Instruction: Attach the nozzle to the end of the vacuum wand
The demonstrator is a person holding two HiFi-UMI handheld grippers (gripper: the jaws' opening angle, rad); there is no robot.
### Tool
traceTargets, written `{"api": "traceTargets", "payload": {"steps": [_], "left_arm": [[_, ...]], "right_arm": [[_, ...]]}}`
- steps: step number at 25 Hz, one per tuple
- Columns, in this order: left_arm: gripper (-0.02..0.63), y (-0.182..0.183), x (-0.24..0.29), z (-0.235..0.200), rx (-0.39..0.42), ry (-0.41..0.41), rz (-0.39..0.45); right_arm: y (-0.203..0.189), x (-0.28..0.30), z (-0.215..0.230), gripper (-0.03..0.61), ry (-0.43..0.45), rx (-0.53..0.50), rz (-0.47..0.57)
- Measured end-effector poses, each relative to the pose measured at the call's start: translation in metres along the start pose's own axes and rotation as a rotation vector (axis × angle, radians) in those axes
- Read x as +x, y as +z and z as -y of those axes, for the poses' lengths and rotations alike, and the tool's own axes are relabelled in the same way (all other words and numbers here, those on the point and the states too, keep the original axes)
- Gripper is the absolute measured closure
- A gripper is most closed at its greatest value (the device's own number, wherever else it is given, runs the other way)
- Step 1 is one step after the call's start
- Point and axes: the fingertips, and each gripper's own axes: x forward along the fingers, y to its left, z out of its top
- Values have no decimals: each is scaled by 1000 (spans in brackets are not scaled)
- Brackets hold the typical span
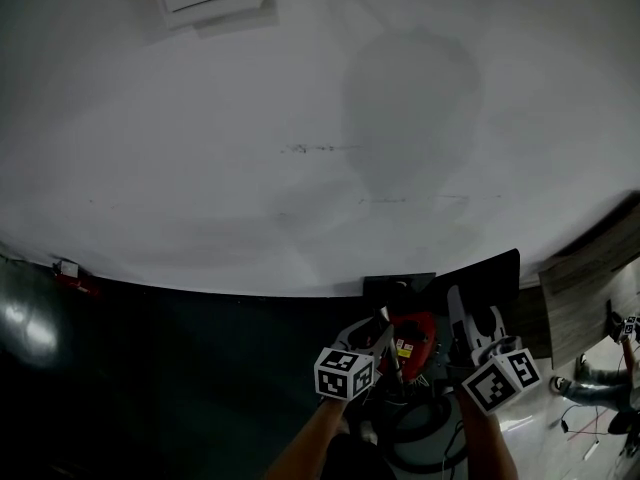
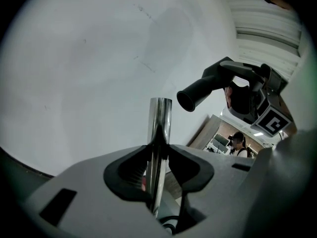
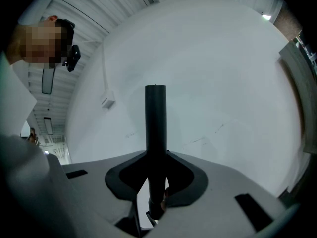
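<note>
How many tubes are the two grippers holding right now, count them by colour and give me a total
Silver: 1, the silver wand, clamped in the left gripper
Black: 1, the black nozzle, clamped in the right gripper
Total: 2

I can read no words or numbers; the small label on the red vacuum is too blurred.
</note>
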Motion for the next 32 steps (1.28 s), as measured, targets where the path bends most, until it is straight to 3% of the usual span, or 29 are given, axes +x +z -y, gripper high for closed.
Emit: {"api": "traceTargets", "payload": {"steps": [15,26,32], "left_arm": [[479,1,7,48,125,-59,-42],[479,3,16,83,183,-97,-56],[480,2,17,91,210,-96,-68]], "right_arm": [[28,-11,2,486,20,-17,-24],[34,-19,8,486,46,-74,-104],[35,-10,-4,486,88,-159,-187]]}}
